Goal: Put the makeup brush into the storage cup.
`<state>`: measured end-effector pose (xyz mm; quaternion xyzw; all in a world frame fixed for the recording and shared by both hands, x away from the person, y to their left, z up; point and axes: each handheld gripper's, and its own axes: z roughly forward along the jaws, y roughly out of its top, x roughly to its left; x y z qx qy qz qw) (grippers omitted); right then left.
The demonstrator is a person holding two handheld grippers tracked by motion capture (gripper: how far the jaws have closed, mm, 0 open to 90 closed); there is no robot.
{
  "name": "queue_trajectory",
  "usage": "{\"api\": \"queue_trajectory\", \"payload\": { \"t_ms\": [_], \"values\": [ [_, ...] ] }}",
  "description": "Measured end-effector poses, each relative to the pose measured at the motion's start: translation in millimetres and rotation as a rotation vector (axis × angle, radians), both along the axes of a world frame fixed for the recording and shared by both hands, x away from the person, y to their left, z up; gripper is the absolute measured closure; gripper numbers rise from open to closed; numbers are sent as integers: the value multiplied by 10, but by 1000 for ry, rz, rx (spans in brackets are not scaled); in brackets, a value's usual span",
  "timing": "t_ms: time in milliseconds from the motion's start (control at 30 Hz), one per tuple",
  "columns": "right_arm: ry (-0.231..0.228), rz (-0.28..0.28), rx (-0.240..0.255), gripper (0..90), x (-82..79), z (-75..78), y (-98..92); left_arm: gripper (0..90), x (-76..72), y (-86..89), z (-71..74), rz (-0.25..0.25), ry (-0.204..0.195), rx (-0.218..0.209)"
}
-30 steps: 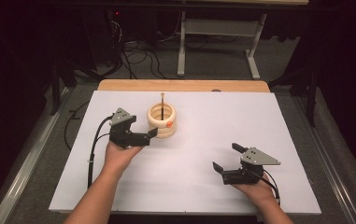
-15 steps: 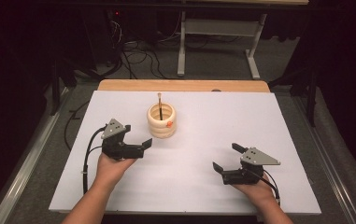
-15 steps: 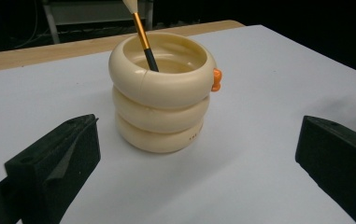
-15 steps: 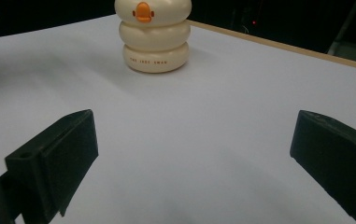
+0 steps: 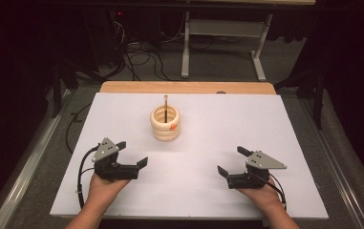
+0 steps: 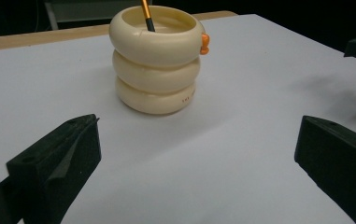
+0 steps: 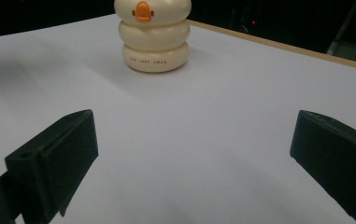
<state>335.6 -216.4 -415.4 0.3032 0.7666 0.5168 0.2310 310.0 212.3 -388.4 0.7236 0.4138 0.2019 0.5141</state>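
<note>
worktop (image 5: 284, 124): white, under both tools
ring holder (image 5: 165, 123): cream, upright, ahead of and between the tools, well apart from both
left tool (image 5: 133, 153): jaws wide, nothing held
right tool (image 5: 230, 161): jaws wide, nothing held
stick (image 5: 165, 103): stands upright inside the ring holder

Left gripper (image 5: 133, 152): black body, blocky matte-black jaws, grey three-cornered plate on top, black cable looped off rear. Right gripper (image 5: 230, 161): same build, grey plate, thin black cable. Forearms bare, no sleeves.
</note>
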Motion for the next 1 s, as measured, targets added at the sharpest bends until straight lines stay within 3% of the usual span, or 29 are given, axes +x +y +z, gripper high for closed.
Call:
{"api": "queue_trajectory", "payload": {
  "t_ms": [100, 233, 333, 400, 600, 1000],
  "values": [
    [4, -5, 0, 23, -2, -2, 3, 11, -129, 25, -67, 3, -16, 14],
    [10, -10, 0, 23, 2, -4, -2, 9, -226, 41, -150, -8, 11, -33],
    [11, -15, 4, 23, 4, 1, -8, 6, -256, 3, -141, -4, -27, 11],
    [5, -21, 4, 23, 10, 3, -11, 6, -253, 1, -132, -9, -38, 18],
    [7, -27, 2, 23, 17, 0, -6, 6, -181, 41, -180, -17, -13, 12],
    [7, -25, 2, 23, 2, 10, -18, 9, -152, 36, -201, -8, -13, 13]
  ]
}}
